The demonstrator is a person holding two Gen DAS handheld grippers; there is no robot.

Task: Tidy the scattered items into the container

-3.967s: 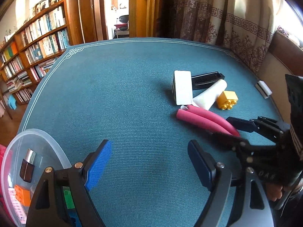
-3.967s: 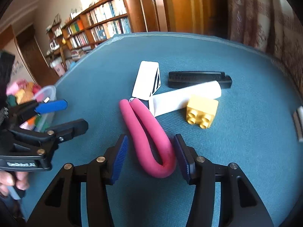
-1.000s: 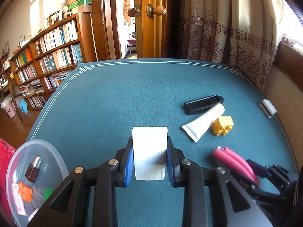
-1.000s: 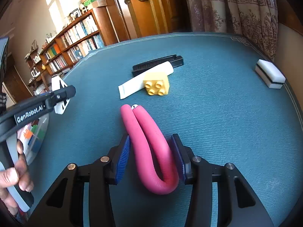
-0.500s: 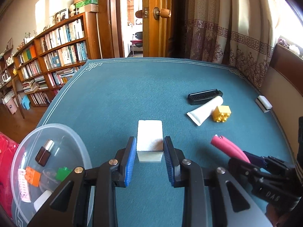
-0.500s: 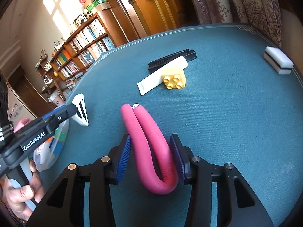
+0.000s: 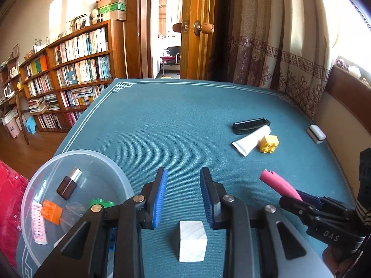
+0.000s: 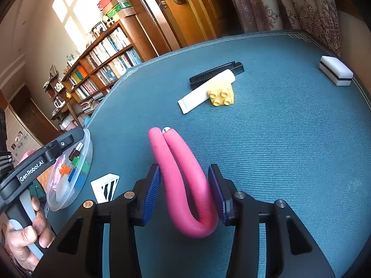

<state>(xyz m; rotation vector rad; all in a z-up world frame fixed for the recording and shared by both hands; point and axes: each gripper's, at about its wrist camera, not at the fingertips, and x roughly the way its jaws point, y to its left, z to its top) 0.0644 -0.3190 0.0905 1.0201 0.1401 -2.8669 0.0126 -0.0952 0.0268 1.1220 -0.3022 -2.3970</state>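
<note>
At the near left edge of the teal table mat, a clear plastic container sits holding a small brown bottle with a silver cap, an orange brick, a green brick and a pink strip. Just right of it, the left gripper hangs with its blue-padded jaws spread apart and nothing between them; a white block lies on the mat below and nearer than the fingertips, outside the container, apart from both pads. In the right wrist view that block shows black stripes on its side and stands just beside the container's rim, with a hand wrapped around the left gripper's handle. Farther right, the right gripper has its jaws closed in on a pink bent foam roller, the pads pressing the two arms of the U near its bend, while its two ends point away across the mat. Beyond it, toward the far right, a white tube lies against a black comb, and a yellow brick touches the tube. At the far right edge, well apart from the rest, rests a white eraser-like block with a dark band.
</note>
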